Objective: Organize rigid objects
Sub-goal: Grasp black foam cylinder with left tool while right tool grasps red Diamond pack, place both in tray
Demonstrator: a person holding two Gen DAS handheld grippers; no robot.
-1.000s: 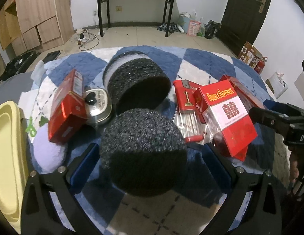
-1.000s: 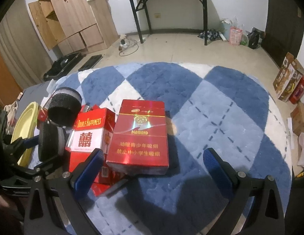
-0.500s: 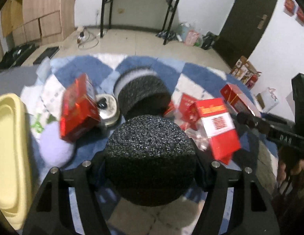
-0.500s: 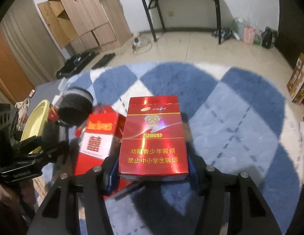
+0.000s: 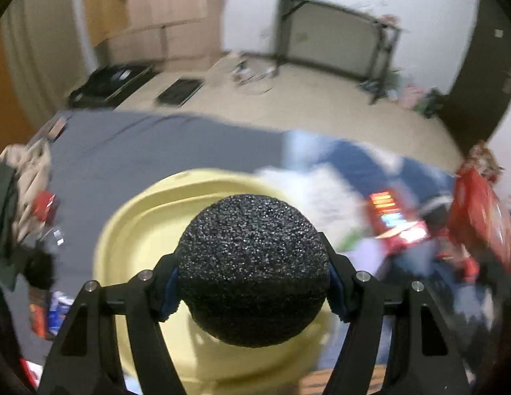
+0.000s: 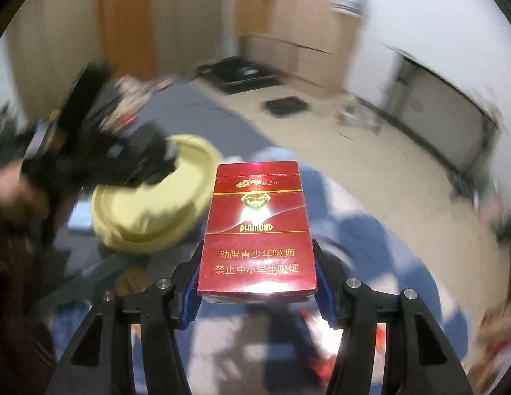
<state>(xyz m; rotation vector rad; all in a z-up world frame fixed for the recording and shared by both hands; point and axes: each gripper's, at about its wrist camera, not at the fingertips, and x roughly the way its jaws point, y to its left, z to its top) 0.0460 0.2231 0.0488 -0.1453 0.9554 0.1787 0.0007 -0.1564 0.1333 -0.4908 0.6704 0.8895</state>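
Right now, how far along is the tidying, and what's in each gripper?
Nothing looks put away yet: the visible part of the yellow tray is bare. In hand: the left gripper is shut on a black foam ball above the tray, and the right gripper is shut on a red cigarette pack. Left: red packs lie blurred on the blue rug.

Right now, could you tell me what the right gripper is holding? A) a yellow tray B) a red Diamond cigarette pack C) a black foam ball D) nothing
B: the right gripper is clamped on the red cigarette pack marked Diamond.
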